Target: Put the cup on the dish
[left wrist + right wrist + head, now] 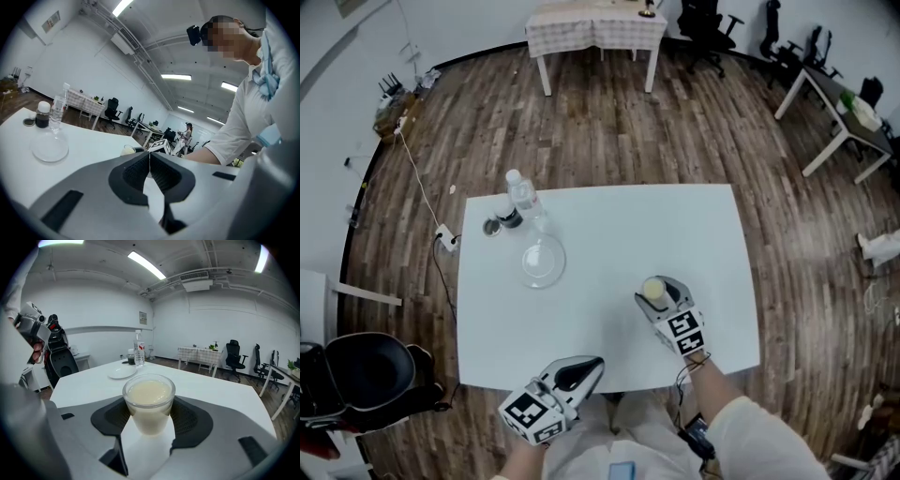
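Observation:
A clear cup (652,287) of milky liquid stands between the pads of my right gripper (657,293), near the front right of the white table (609,234). In the right gripper view both pads press the sides of the cup (149,401), so the right gripper (150,414) is shut on it; I cannot tell whether its base touches the table. The empty glass dish (543,262) lies at the table's left, well beyond the cup, and shows again as the dish (122,373). My left gripper (589,365) hovers at the front edge, shut and empty, seen as the left gripper (150,158).
A water bottle (523,197), a small dark jar (508,218) and a loose lid (492,228) stand just behind the dish. A black chair (366,375) sits off the table's front left corner. Desks and office chairs stand far back on the wooden floor.

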A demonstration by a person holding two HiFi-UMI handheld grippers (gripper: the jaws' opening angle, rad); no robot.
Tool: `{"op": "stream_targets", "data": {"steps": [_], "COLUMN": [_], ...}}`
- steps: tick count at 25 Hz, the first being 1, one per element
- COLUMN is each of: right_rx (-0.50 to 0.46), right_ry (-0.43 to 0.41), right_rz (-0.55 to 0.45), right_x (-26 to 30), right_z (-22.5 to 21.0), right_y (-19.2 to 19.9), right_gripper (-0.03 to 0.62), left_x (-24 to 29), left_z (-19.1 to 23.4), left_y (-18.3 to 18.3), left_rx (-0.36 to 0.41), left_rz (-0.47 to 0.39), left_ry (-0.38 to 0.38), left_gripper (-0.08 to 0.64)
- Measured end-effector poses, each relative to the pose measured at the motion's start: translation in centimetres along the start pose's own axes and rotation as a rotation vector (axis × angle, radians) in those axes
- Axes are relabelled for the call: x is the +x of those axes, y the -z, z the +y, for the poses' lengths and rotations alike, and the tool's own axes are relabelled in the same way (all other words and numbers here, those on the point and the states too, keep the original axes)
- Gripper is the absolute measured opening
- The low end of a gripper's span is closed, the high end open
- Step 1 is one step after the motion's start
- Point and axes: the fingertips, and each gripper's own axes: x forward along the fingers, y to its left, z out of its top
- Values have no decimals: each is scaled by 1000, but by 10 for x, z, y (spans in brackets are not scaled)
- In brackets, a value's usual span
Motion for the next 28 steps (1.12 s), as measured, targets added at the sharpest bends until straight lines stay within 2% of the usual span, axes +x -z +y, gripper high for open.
{"op": "stream_targets", "data": {"steps": [15, 28], "right_rx": [-77, -114], "right_ry": [-159, -243], "right_rz": [-28, -48], "right_x": [77, 133], "right_z": [75, 125], "right_y": [-57, -96], "right_gripper": [278, 278], "left_x": [-52, -92], "left_z": [40, 68], "left_y": [-3, 0], "left_rx": [-40, -74], "left_rz": [-84, -110], "left_ry": [-112, -182], "left_gripper": [2, 2]}}
